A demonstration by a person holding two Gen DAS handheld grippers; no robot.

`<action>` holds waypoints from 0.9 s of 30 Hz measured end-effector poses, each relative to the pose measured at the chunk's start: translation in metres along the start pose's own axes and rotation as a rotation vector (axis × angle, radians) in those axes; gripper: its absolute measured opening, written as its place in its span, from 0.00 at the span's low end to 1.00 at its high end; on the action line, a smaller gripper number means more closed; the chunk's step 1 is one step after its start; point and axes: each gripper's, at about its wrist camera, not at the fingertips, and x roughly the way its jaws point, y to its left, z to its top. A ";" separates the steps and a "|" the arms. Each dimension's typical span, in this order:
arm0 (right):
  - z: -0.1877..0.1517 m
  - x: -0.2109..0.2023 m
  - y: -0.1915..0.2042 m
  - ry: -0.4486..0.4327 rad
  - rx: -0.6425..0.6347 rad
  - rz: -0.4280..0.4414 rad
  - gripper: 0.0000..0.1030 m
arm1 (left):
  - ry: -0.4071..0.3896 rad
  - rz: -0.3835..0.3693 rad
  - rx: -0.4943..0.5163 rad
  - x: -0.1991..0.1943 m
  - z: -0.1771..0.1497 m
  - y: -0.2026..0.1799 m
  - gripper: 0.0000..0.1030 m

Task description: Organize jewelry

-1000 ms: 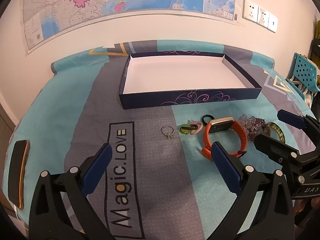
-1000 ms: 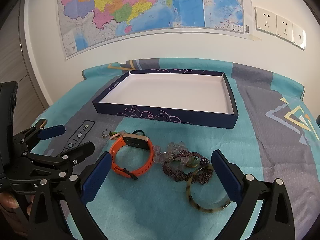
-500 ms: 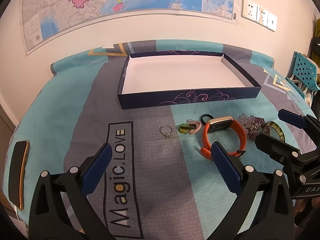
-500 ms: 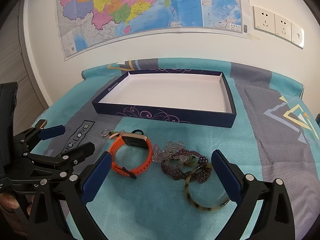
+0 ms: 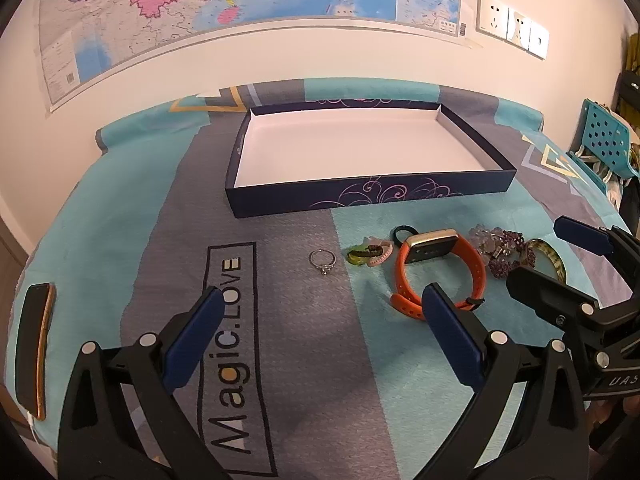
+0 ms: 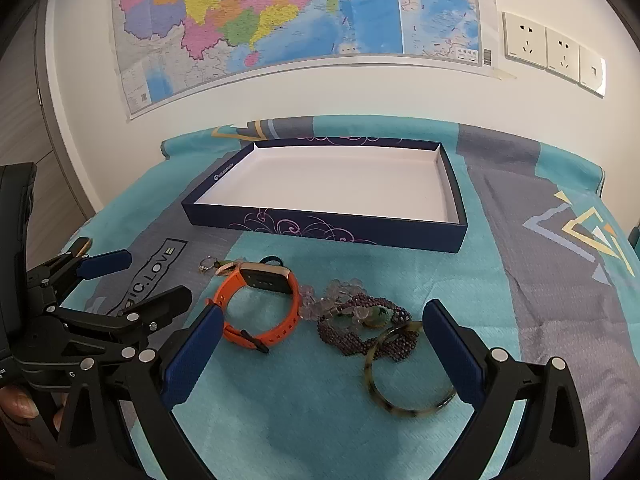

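My left tongs (image 5: 320,312) & right tongs (image 6: 320,328) both spread wide, empty, above tablecloth (image 5: 120,220), orange watch (image 6: 260,304), ring (image 5: 322,261), bead bracelets (image 6: 360,320), bangle (image 6: 408,376) lying near me, in front of navy tray (image 6: 320,226).

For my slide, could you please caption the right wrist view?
Open right gripper hovers over bracelets and orange watch before the empty box.
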 end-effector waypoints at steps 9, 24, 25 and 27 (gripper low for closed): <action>-0.001 0.000 -0.001 0.004 0.008 -0.003 0.93 | 0.001 -0.002 0.002 0.000 -0.001 -0.003 0.94; -0.004 -0.001 -0.006 0.007 0.019 -0.004 0.93 | 0.006 -0.010 0.007 0.001 -0.004 -0.007 0.94; -0.004 -0.001 -0.006 0.008 0.019 -0.005 0.93 | 0.006 -0.011 0.007 0.001 -0.004 -0.007 0.94; -0.004 -0.001 -0.006 0.008 0.018 -0.005 0.93 | 0.007 -0.011 0.007 0.001 -0.005 -0.008 0.94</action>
